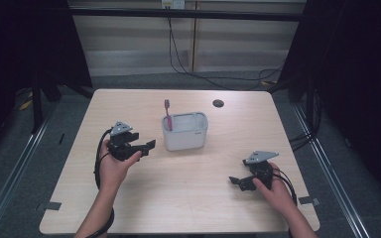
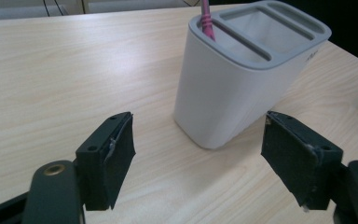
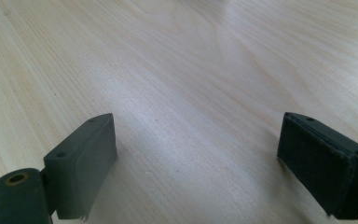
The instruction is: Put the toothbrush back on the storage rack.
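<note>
**Both grippers open near a toothbrush holder**

Nearest to the person, the right hand (image 1: 277, 191) rests low on the right part of the wooden bench (image 1: 188, 198) and holds the right gripper (image 1: 239, 181). Its jaws point to the left across the bench top. In the right gripper view the two black jaws stand wide apart, and between them there is only bare wood; they hold nothing.

A little farther, on the left side, the left hand (image 1: 113, 166) holds the left gripper (image 1: 149, 146) above the bench. Its jaws point to the right, toward the white toothbrush holder (image 1: 185, 131). In the left gripper view the left gripper (image 2: 198, 156) has its jaws wide apart with nothing between the pads. The toothbrush holder (image 2: 242, 79) stands just beyond them, near but apart, and no jaw touches it. A black cable (image 1: 98, 158) trails from this gripper along the forearm.

The holder stands upright about in the middle of the bench, between the two grippers and closer to the left one. It has a grey rim, and its top is divided into several compartments. A pink toothbrush (image 1: 168, 115) stands in the end compartment on the left as the high view shows it, with its head up above the rim. In the left gripper view the pink toothbrush (image 2: 207, 23) is in the far corner.

Behind the holder, close to the far edge, there is a round dark grommet (image 1: 218, 103) in the bench top.
</note>
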Motion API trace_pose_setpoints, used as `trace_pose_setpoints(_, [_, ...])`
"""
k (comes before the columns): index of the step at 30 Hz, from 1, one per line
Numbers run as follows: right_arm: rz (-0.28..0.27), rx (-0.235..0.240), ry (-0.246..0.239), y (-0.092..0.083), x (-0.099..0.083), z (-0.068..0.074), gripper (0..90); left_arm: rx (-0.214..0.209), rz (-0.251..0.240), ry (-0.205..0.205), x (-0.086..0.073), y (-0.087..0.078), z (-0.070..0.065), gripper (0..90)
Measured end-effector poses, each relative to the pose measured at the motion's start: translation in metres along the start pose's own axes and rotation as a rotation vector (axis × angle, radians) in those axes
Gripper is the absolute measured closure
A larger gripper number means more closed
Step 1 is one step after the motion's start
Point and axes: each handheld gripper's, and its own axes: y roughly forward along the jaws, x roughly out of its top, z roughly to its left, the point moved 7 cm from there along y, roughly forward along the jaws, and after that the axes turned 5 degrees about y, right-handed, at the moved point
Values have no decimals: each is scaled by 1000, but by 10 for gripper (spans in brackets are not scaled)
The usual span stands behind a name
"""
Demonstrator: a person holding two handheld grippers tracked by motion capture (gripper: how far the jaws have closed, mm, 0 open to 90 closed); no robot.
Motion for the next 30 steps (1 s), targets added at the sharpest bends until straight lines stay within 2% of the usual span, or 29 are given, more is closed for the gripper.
trace_pose_setpoints(16, [0,0,-1,0,0,0,110,8,32,14,-21,-2,9,244])
trace_pose_setpoints(24, [0,0,0,0,0,0,110,-23,59,20,-34,-5,12,239])
trace_pose_setpoints(30, [0,0,-1,0,0,0,110,-21,76,32,-42,-6,16,239])
